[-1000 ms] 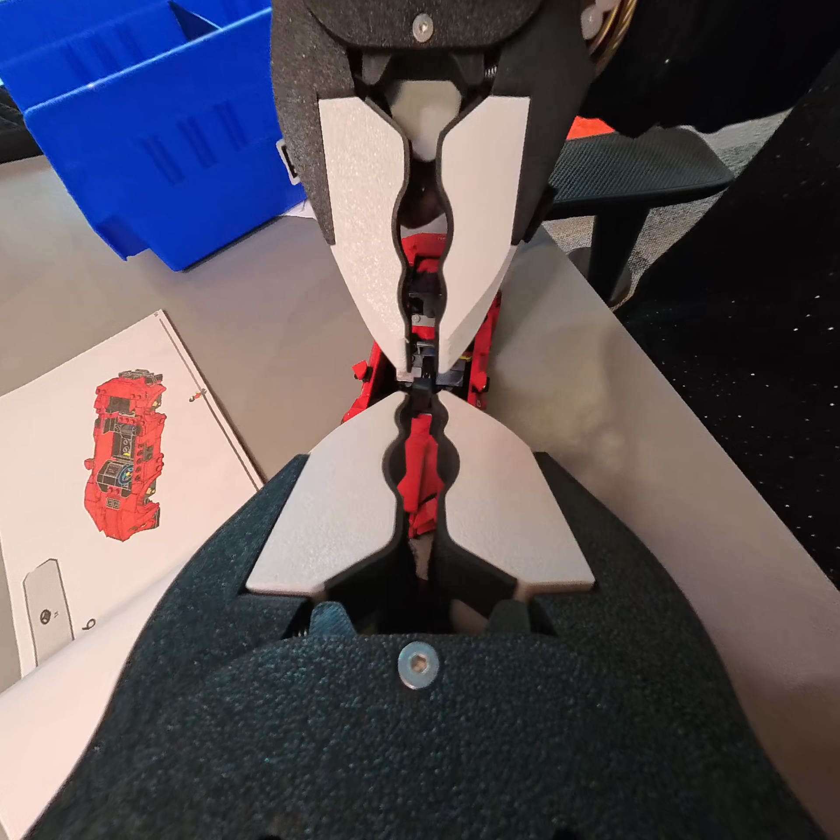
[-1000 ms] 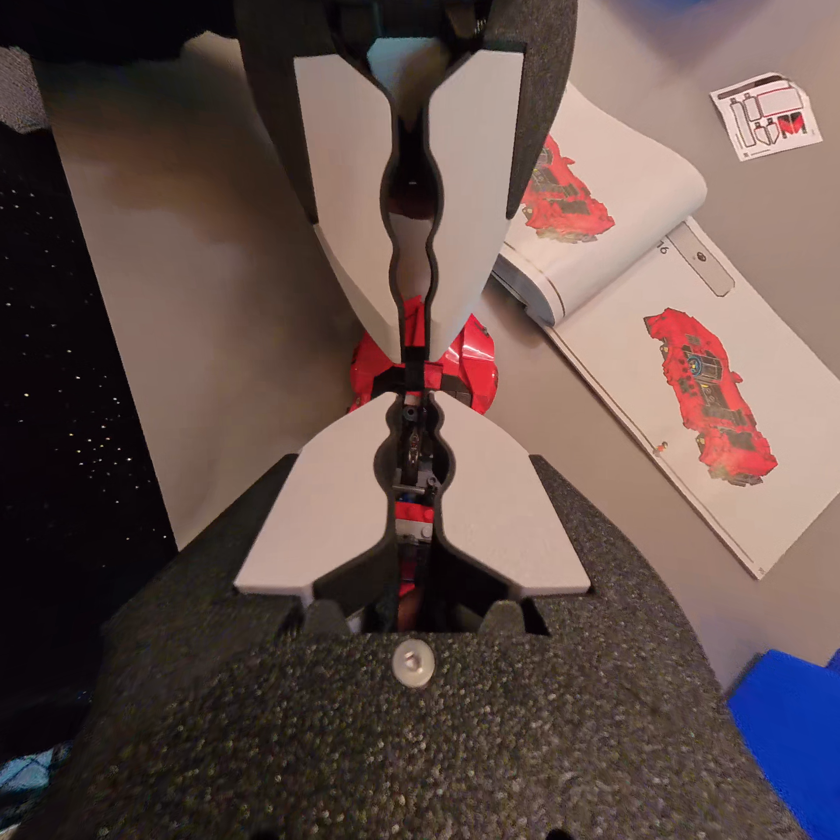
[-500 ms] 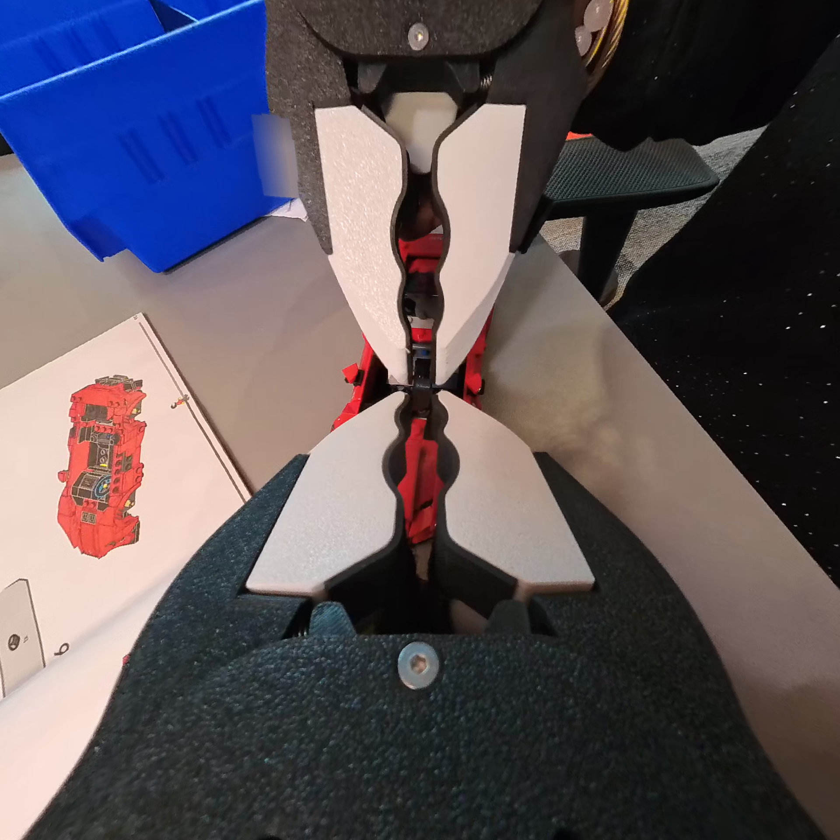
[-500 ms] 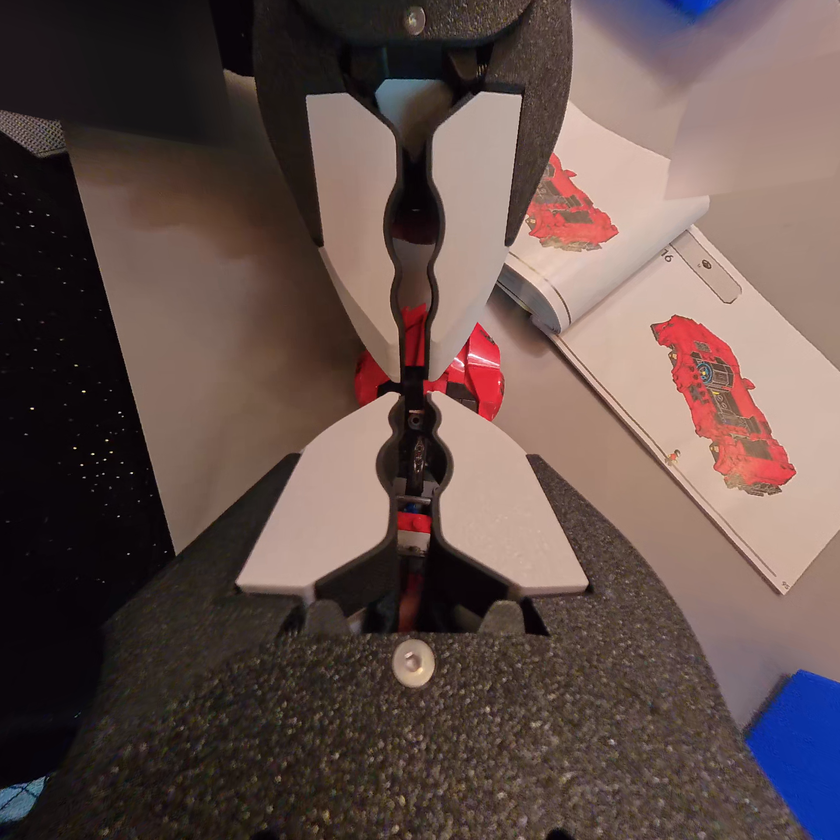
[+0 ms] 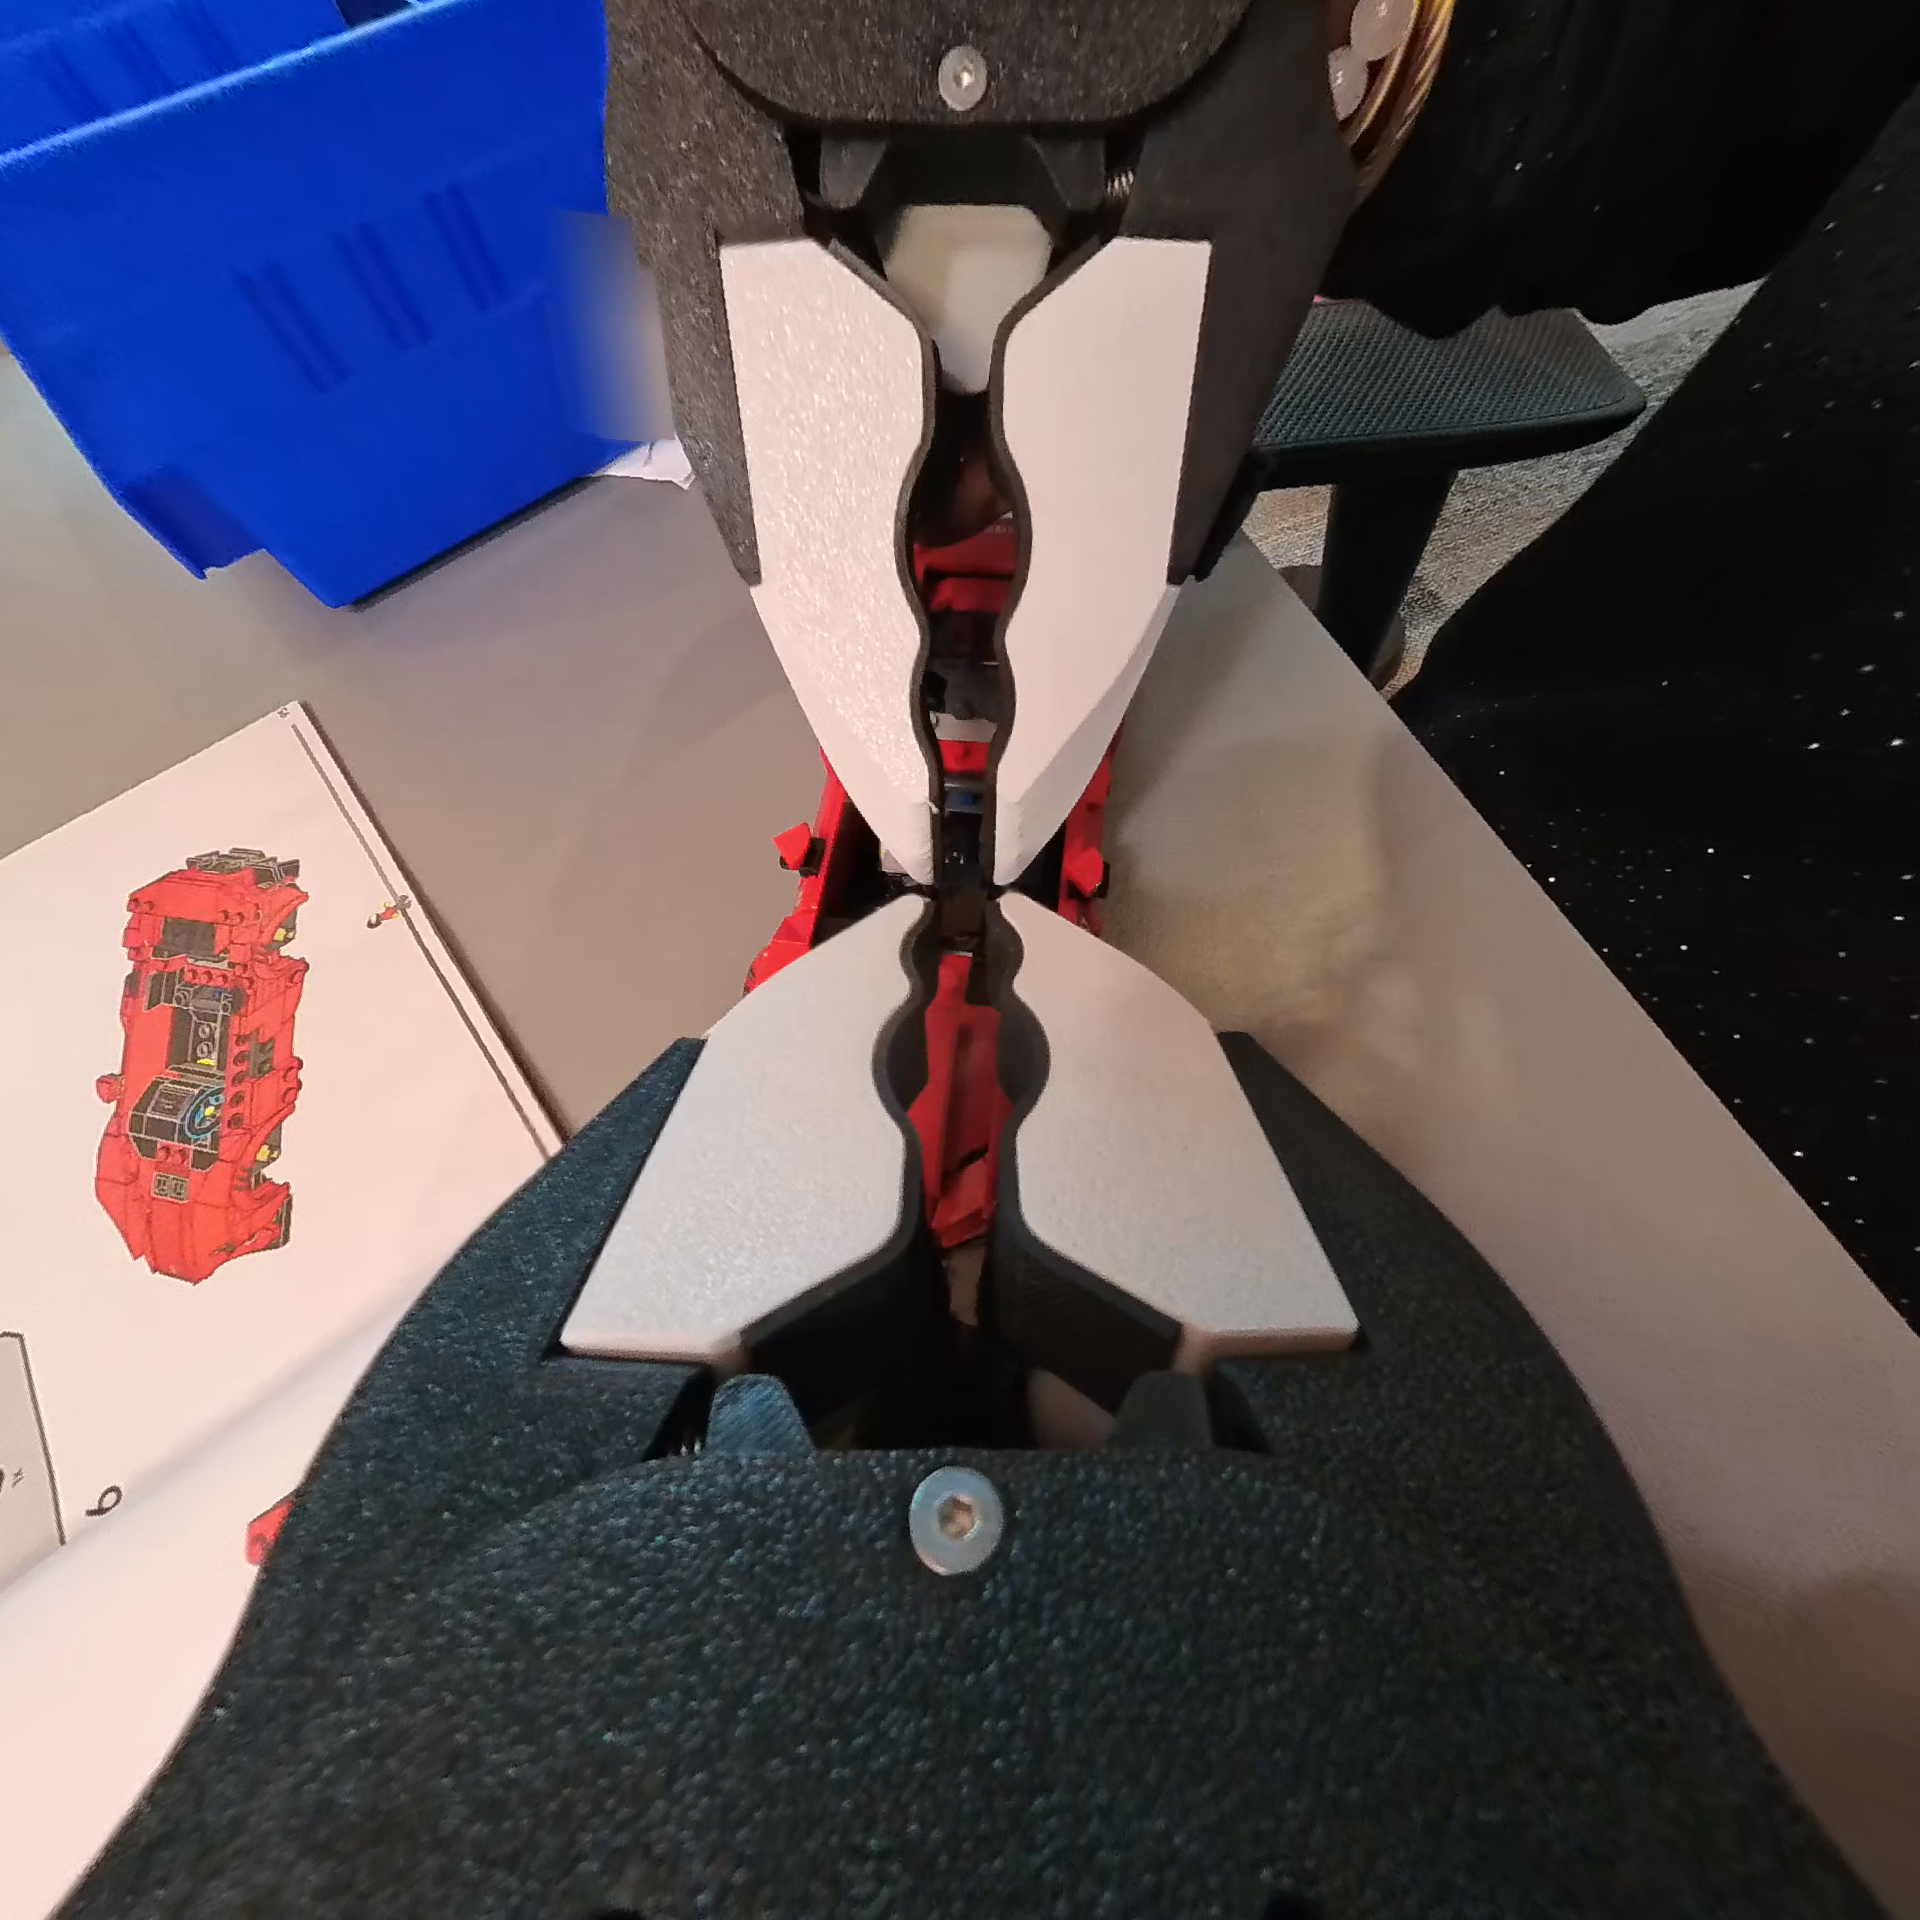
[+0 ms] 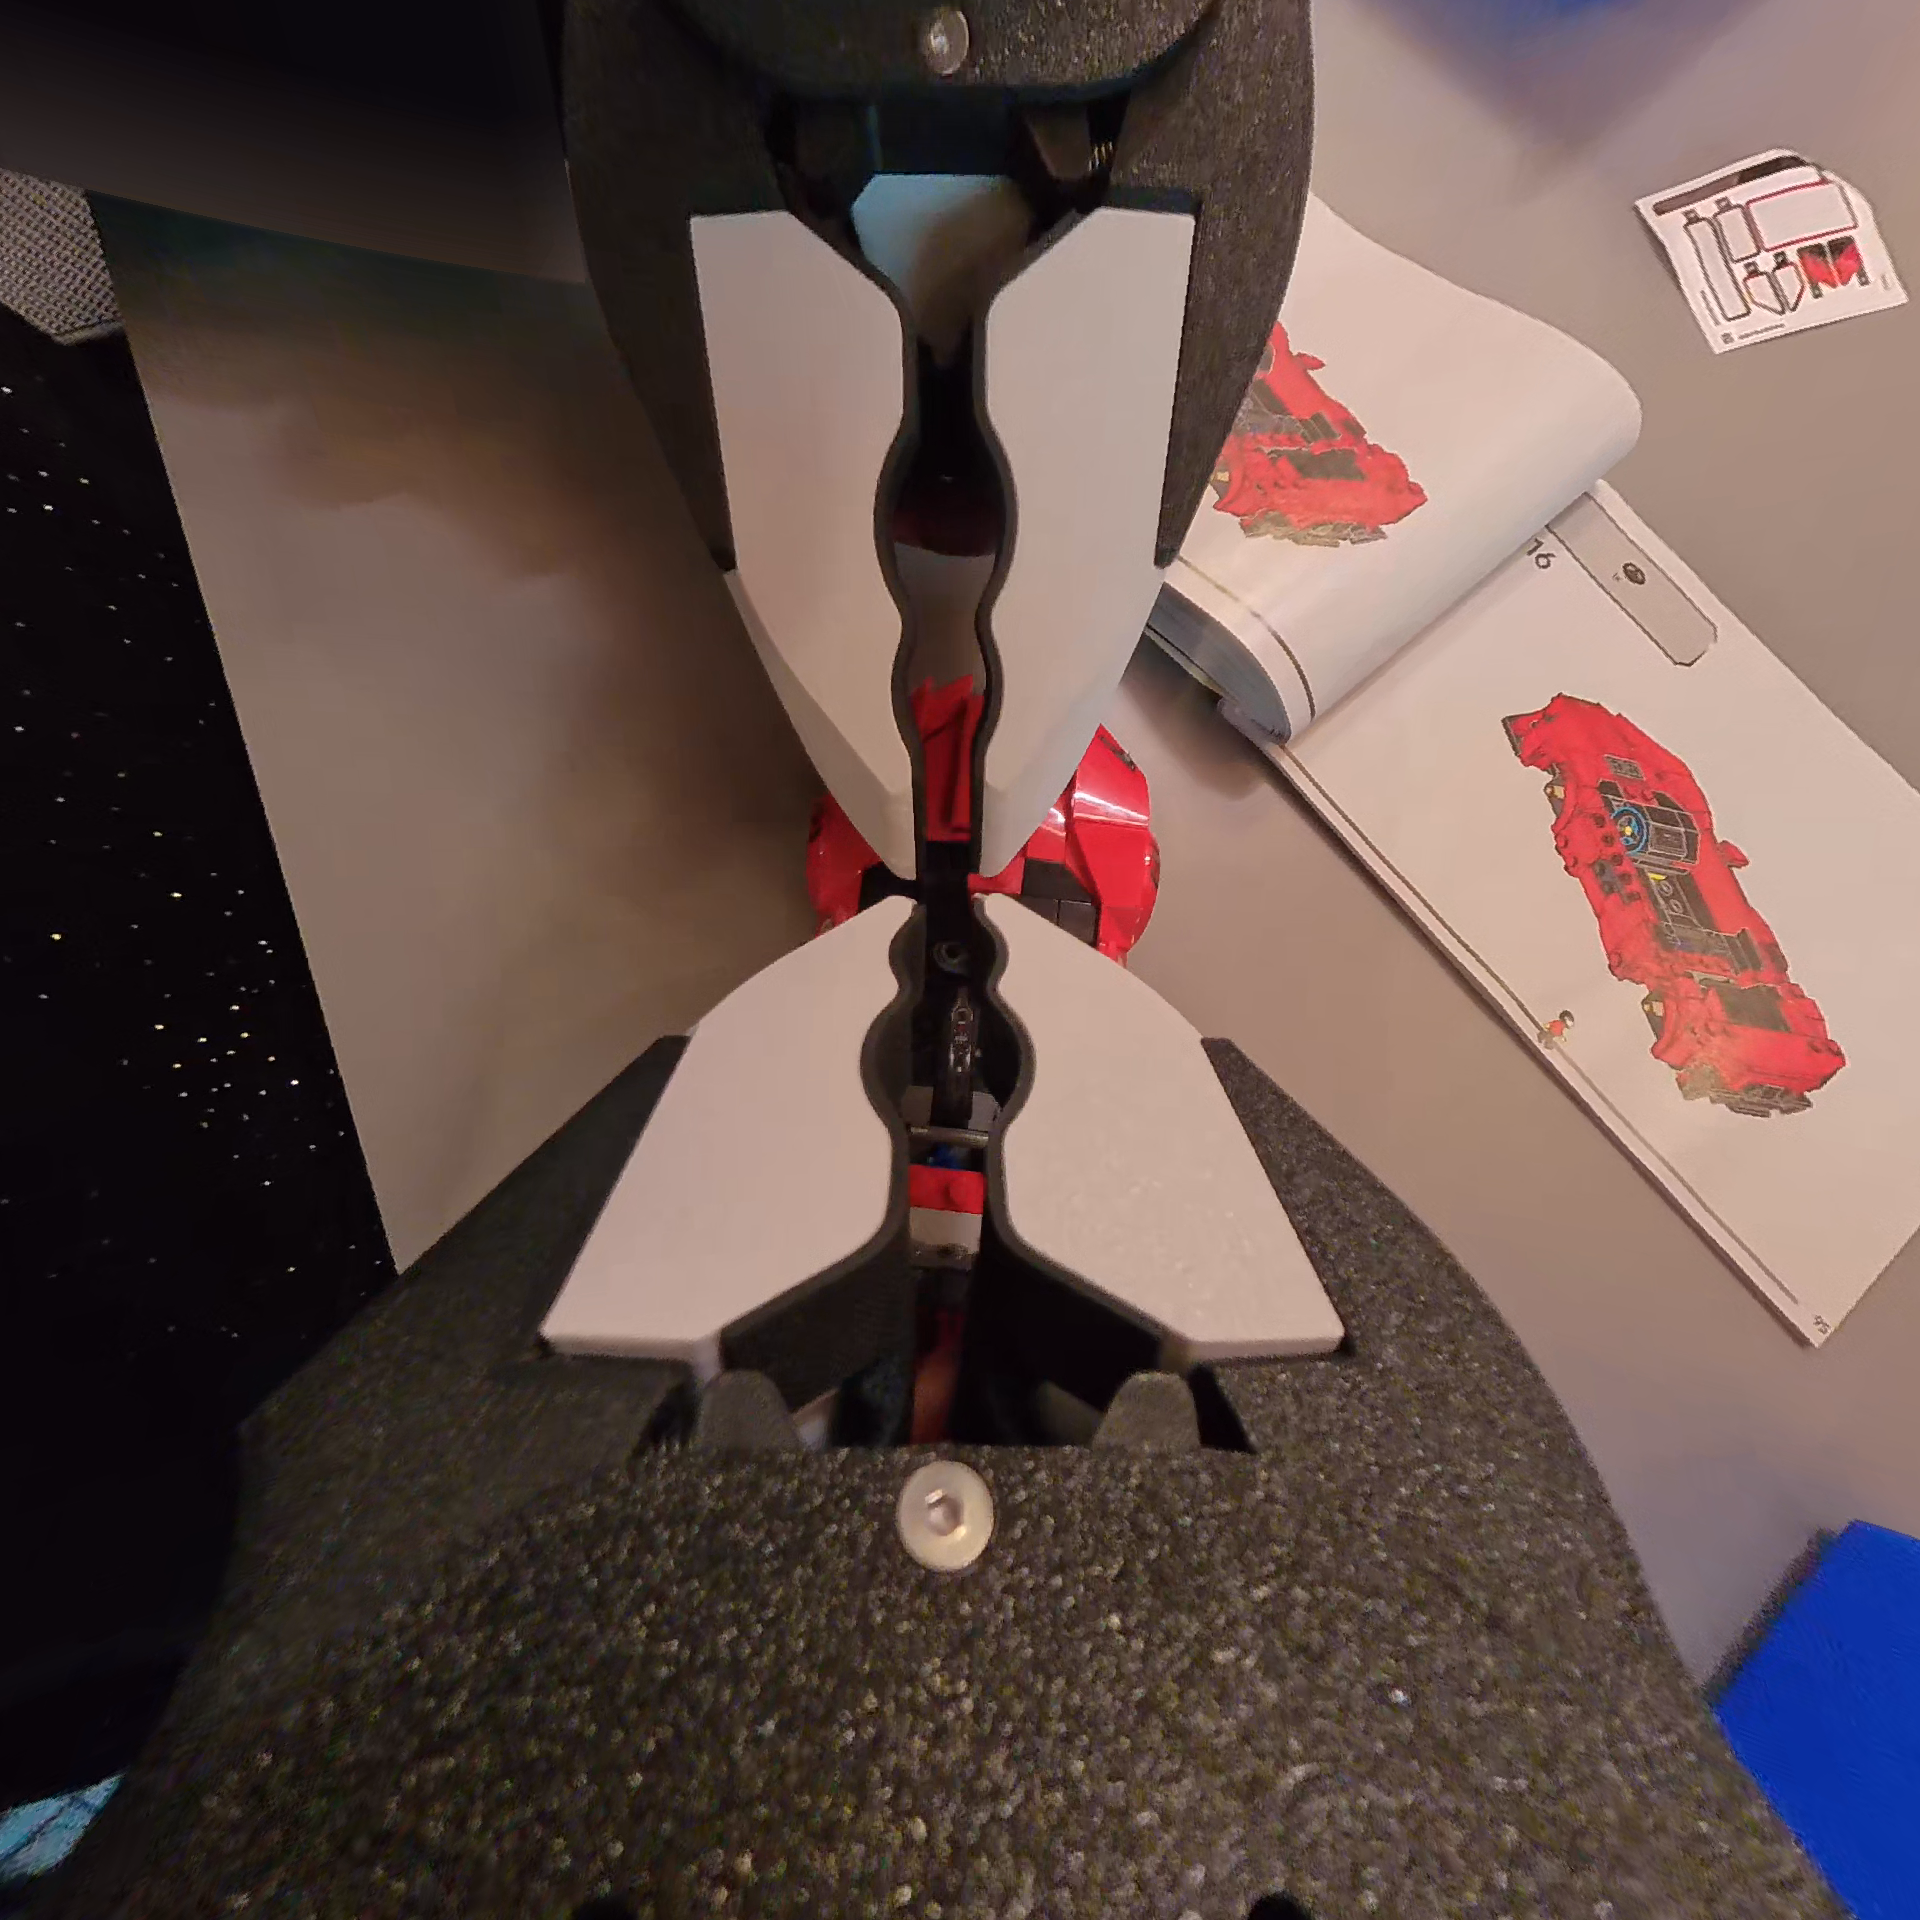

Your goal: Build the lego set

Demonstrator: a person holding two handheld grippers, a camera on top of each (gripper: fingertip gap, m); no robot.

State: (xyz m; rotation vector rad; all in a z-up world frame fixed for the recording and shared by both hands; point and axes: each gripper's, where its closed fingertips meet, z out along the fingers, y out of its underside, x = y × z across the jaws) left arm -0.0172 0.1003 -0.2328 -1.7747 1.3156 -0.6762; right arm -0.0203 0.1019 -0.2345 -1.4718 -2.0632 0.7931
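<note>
Where grey table [image 5: 582, 727] ends, dark speckled carpet [image 5: 1714, 831].

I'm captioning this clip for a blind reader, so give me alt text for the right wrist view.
Two grippers meet tip to tip over a red lego car on a grey table, the right gripper nearest. An open instruction booklet lies to the right.

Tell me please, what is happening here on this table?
A person holds two grippers tip to tip above a partly built red Lego car on the grey table. The left gripper and the right gripper both look shut, their tips meeting at a small dark part over the car; what each pinches is hard to tell. An open instruction booklet lies beside, with a blue bin behind.
</note>
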